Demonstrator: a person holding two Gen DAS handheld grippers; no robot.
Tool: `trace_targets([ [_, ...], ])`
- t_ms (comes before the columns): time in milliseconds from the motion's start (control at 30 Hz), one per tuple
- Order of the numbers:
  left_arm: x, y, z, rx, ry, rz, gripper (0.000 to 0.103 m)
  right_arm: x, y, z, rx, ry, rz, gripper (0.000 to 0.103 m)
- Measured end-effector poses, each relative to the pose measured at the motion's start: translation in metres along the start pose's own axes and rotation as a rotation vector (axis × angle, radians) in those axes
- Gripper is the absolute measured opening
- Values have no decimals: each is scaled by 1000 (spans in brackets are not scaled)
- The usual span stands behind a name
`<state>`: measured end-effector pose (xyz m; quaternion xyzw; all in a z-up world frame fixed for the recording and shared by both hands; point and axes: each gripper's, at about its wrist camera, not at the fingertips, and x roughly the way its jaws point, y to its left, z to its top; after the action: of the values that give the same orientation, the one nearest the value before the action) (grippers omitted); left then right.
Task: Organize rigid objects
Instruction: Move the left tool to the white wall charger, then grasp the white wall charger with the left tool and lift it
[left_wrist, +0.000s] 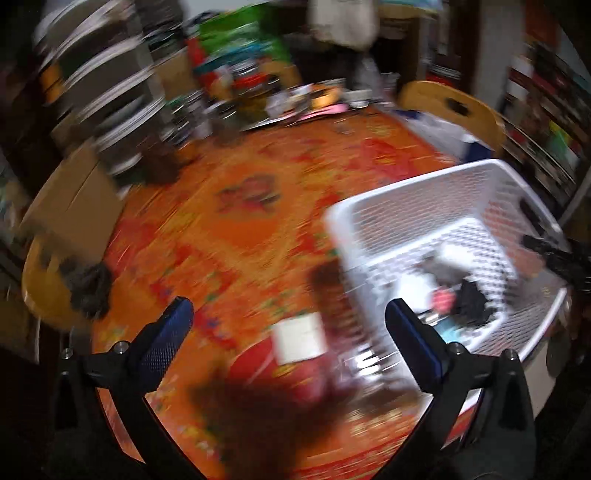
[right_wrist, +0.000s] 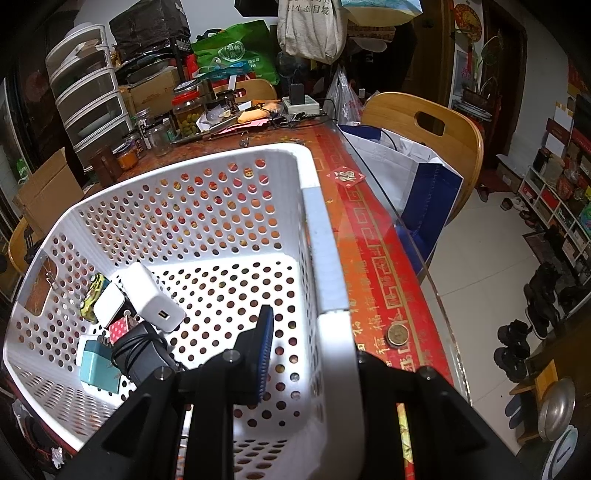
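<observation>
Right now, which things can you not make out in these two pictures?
- Left wrist view: motion blur; the white box and red thing between the open left gripper stay unidentified.
- Right wrist view: the basket rim hides the right gripper's outer finger; the grip is unclear.
- The coin is too small to read.

A perforated basket sits on the table, close to its right edge. Inside, chargers and adapters are piled in the near-left corner: a large charger lies on top, a coiled-cable adapter just before it, a small plug to that one's left. A coin lies on the table right of the basket. Jars and clutter crowd the far end. A chair stands beyond the right edge, a bag on its seat.
</observation>
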<state>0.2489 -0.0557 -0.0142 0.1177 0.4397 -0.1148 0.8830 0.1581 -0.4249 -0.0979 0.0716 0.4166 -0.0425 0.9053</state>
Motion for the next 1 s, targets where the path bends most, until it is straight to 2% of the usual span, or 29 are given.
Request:
trace_targets([
  [133,45,38,-32,-69,126,-26,103,0,0,0,1,0,-5,23],
  [300,104,35,-56,-104,224,-101,103,0,0,1,1,4,-8,23],
  [567,137,18,-60,-127,259,-115,102,-2,-1,1,-6,7,-11,23],
  [667,146,12,-58,-138,258,-98,102,-2,-2,0,-5,7,-10,23],
  [733,150,13,-57,-139,247,-78,99,-2,-2,1,-5,7,-10,23],
  [767,149,13,-57,-143,240,-78,92,-2,-2,1,-6,8,-11,23],
  [800,146,14,-56,-147,226,-75,79,-2,-1,1,-6,8,-11,23],
  [833,144,15,-55,-154,212,-75,71,-2,-2,1,-6,8,-11,23],
  [867,141,16,-54,-157,209,-84,53,-2,-2,1,-5,7,-11,23],
  [900,138,16,-53,-160,203,-87,42,-2,-2,1,-5,8,-12,23],
  [1000,131,24,-57,-206,200,-116,42,-2,-3,0,-4,8,-12,23],
])
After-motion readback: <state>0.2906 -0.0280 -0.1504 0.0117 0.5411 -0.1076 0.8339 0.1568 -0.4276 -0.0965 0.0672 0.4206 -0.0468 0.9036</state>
